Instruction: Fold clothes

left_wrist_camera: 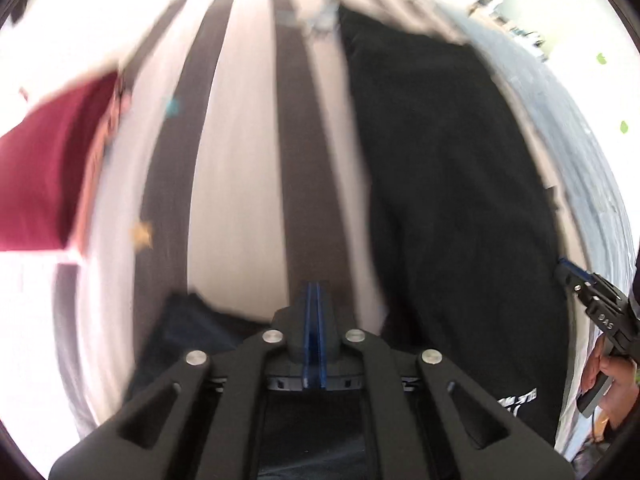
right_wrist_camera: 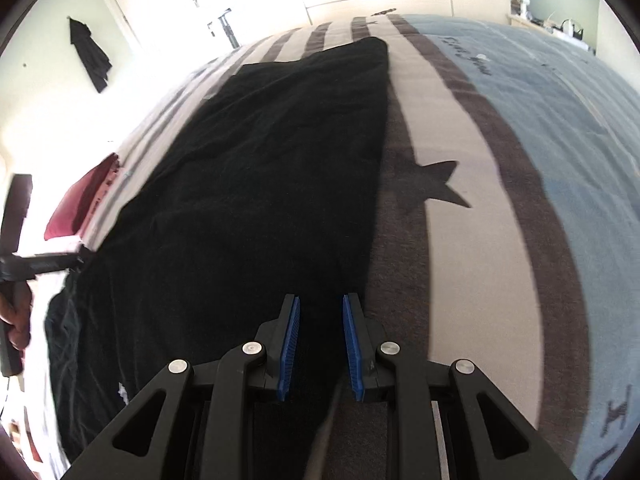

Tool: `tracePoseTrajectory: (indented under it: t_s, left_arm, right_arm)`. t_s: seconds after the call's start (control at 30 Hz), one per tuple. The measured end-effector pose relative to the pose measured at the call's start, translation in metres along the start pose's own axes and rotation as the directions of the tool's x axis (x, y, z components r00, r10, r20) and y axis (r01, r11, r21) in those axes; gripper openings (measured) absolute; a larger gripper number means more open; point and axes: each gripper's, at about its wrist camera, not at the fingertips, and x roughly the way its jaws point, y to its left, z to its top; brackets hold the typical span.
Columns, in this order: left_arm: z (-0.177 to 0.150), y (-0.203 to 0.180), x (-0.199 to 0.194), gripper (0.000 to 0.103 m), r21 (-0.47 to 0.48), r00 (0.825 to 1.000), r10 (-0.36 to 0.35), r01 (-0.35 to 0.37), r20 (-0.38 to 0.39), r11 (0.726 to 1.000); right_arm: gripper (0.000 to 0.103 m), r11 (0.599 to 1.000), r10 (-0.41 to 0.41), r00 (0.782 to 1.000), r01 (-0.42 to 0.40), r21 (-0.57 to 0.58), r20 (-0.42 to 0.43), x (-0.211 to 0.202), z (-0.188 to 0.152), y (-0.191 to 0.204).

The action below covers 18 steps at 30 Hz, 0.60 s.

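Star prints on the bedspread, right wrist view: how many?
2. One large dark star on the pale stripe right of the black garment, one small star near the far edge. The garment may hide others.

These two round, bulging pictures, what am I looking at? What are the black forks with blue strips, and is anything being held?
No robot here: a person holds a pair of hand-held tongs in each hand, each with a wide-angle camera looking along its fingers. One picture is from the left tongs, the other from the right tongs.

Both look down on a bed with a striped cover bearing a dark star. A long black garment lies spread on it, a dark red folded cloth near the far side.

The left tongs are shut; their blue pads meet, with no cloth visible between them. The right tongs stand slightly apart at the garment's edge; whether they pinch it I cannot tell.
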Motion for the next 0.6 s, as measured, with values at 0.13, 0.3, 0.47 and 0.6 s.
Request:
tracePoseTrajectory:
  t_s: [0.13, 0.3, 0.47, 0.6]
  left_arm:
    - [0.017, -0.031, -0.006, 0.001, 0.053, 0.992, -0.108, 0.105, 0.064, 0.993]
    - [0.003, -0.062, 0.008, 0.001, 0.106, 0.990, -0.136, 0.132, 0.039, 0.986]
    - [-0.030, -0.048, 0.017, 0.001, 0.101, 0.999, -0.025, 0.021, 0.044, 0.995]
    - [-0.037, -0.037, -0.004, 0.001, 0.045, 0.996, 0.014, -0.018, 0.084, 0.999]
  right_arm:
    - [0.020, 1.000, 0.022, 0.999, -0.022, 0.015, 0.036, -0.014, -0.001, 0.006]
    - [0.020, 0.992, 0.124, 0.990, -0.124, -0.002, 0.061, -0.024, -0.008, 0.034]
    - [0.021, 0.989, 0.133, 0.991, -0.133, -0.065, 0.000, -0.008, -0.038, 0.060]
    - [0.021, 0.990, 0.127, 0.992, -0.126, -0.059, 0.011, -0.009, -0.054, 0.052]
